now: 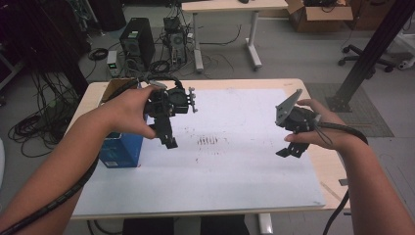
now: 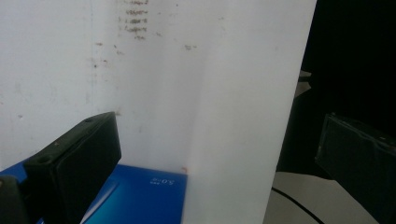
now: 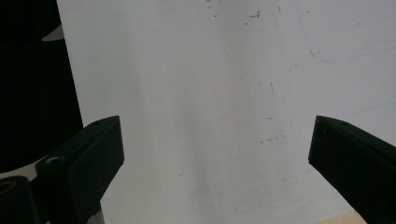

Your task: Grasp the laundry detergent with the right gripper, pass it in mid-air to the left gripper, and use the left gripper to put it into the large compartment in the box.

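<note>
I hold both grippers above the white sheet [image 1: 235, 161], the left gripper [image 1: 169, 139] over its left part beside the blue box [image 1: 121, 151], the right gripper [image 1: 292, 149] near its right edge, both with jaws spread wide and empty. Between them the sheet lies bare but for faint reddish marks [image 1: 207, 141]. Beyond its far edge the floor holds computer towers [image 1: 137, 44] and cables.
</note>
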